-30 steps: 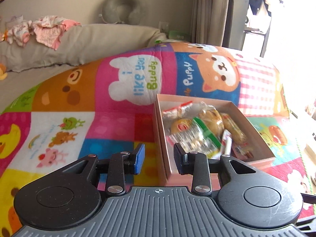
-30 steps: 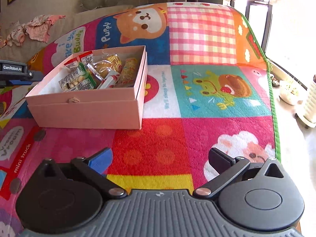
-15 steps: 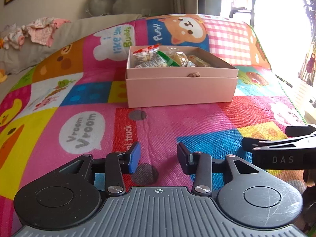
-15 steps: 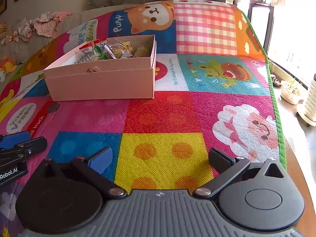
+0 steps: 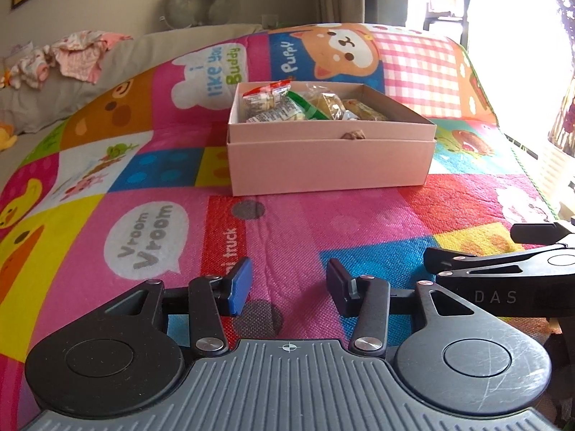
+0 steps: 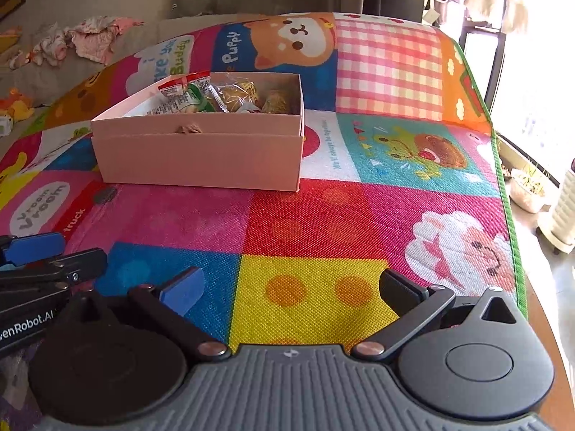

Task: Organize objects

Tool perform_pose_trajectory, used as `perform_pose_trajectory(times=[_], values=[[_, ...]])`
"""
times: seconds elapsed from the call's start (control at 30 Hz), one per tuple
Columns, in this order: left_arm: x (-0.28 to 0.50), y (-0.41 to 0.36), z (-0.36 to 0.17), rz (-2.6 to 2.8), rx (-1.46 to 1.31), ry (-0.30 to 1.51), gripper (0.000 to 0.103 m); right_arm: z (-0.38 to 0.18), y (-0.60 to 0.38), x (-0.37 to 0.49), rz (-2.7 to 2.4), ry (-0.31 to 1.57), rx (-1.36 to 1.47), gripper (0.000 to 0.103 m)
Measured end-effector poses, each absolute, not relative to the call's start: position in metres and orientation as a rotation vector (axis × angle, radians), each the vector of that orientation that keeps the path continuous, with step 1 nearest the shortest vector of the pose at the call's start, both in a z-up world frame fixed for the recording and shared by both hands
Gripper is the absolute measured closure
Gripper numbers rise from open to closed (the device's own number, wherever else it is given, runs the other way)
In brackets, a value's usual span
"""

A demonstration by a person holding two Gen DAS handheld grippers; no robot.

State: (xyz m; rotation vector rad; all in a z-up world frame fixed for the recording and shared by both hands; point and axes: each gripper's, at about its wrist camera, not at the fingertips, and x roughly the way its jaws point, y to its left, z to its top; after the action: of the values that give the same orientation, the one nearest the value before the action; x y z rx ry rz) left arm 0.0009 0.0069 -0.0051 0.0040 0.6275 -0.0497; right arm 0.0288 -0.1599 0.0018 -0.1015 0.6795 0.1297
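A pink cardboard box (image 5: 330, 165) stands on the colourful play mat, open on top and filled with several wrapped snack packets (image 5: 284, 104). It also shows in the right wrist view (image 6: 201, 158) with the snack packets (image 6: 201, 97) inside. My left gripper (image 5: 287, 283) is open and empty, low over the mat, well in front of the box. My right gripper (image 6: 291, 287) is open wide and empty, near the mat's front edge, to the right of the left one. Each gripper shows at the edge of the other's view.
The play mat (image 6: 323, 215) covers the surface; its green edge (image 6: 503, 179) runs along the right, with floor, a planter (image 6: 528, 190) and a window beyond. A grey cushion with clothes (image 5: 79, 54) lies at the back left.
Both grippers have drawn back from the box toward the front of the mat. The left one was right at the box a second ago. Both stay open and empty.
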Motion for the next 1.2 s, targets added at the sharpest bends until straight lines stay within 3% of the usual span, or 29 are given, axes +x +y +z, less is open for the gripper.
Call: perform_pose_trajectory(times=[1.2], values=[[0.001, 0.008, -0.004, -0.049, -0.021, 0.627, 0.052, 0.0, -0.169, 0.025, 0.138, 0.688, -0.047, 0.0]])
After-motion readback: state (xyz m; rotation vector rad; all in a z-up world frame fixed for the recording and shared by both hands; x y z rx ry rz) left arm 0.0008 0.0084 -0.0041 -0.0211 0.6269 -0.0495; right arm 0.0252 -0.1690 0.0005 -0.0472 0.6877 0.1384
